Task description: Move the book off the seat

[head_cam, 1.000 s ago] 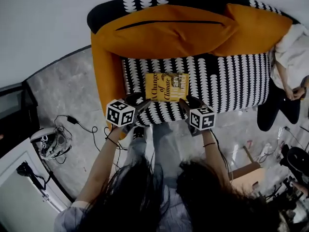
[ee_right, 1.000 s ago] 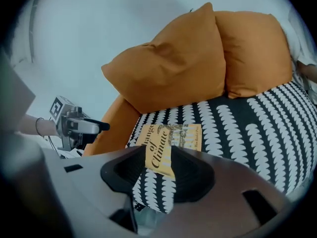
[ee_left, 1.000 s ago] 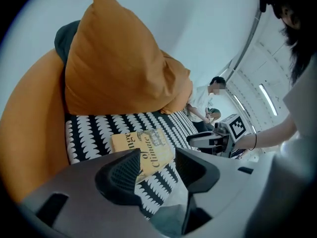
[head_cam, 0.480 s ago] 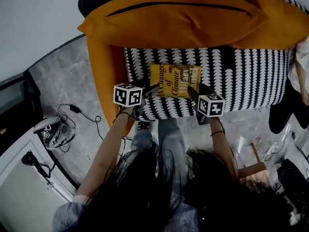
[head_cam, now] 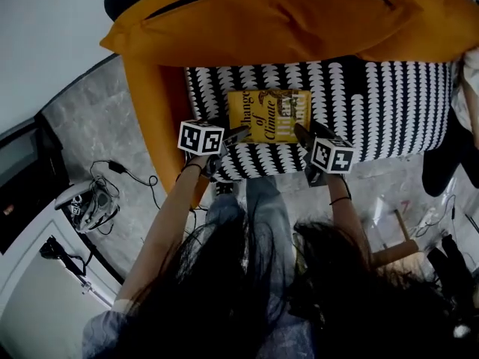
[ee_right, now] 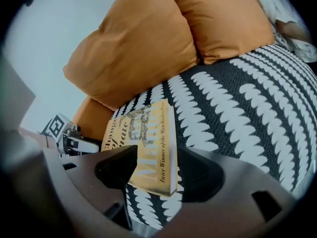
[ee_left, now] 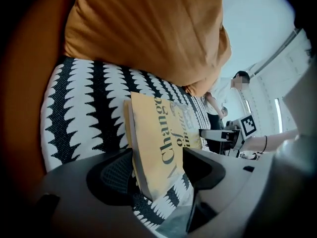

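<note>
A yellow book [head_cam: 268, 115] lies flat on the black-and-white patterned seat [head_cam: 374, 111] of an orange sofa. My left gripper [head_cam: 238, 134] is at the book's near left corner and my right gripper [head_cam: 302, 134] at its near right corner. In the left gripper view the book [ee_left: 163, 143] pokes its corner between the wide jaws of the left gripper [ee_left: 157, 175]. The right gripper view shows the book [ee_right: 148, 143] the same way between the jaws of the right gripper [ee_right: 156, 175]. Both pairs of jaws have just been opening and stand open, not pressing on the book.
Big orange cushions [head_cam: 277, 21] lean along the sofa's back, and an orange armrest [head_cam: 150, 118] stands to the left. Another person [head_cam: 449, 163] sits at the seat's right end. Cables and a small device [head_cam: 90, 204] lie on the grey floor at left.
Both grippers have come down and forward onto the book's near corners. The head view has moved closer to the sofa.
</note>
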Demonstrator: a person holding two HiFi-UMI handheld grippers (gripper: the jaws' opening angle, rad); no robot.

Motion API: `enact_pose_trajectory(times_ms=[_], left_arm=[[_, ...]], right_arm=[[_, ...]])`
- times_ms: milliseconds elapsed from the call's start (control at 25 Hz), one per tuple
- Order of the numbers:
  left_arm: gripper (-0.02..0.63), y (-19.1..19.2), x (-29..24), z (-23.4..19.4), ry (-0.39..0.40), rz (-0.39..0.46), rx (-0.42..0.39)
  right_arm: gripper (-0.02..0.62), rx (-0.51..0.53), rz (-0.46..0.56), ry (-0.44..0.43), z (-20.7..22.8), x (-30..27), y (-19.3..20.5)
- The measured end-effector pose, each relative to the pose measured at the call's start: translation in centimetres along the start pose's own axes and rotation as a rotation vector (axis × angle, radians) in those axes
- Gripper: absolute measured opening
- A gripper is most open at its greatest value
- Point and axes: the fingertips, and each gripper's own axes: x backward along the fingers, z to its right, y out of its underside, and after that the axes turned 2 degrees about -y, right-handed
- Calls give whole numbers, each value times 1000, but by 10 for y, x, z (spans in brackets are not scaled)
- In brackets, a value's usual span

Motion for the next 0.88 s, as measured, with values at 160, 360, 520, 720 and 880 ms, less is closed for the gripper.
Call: enact_pose_trajectory(times_ms=[160,360,520,720,880], left_arm=[[307,2,-7,-2,-28,0,4],[304,-6,0,2,-86,-17,-24],[304,4,-4,11,-149,-64,-132],[259,-12,7,3,-150,37,-79],[256,-20,44,28,-157,100,-141]], right_arm=[[256,43,-93,5,0,-18,14],[256,45,-106,13,-6,-6,4],[250,51,-84,21,-5,6,6],[239,0,-30,15,-12,8,9],[235,-3,30,23,-40,42,9]])
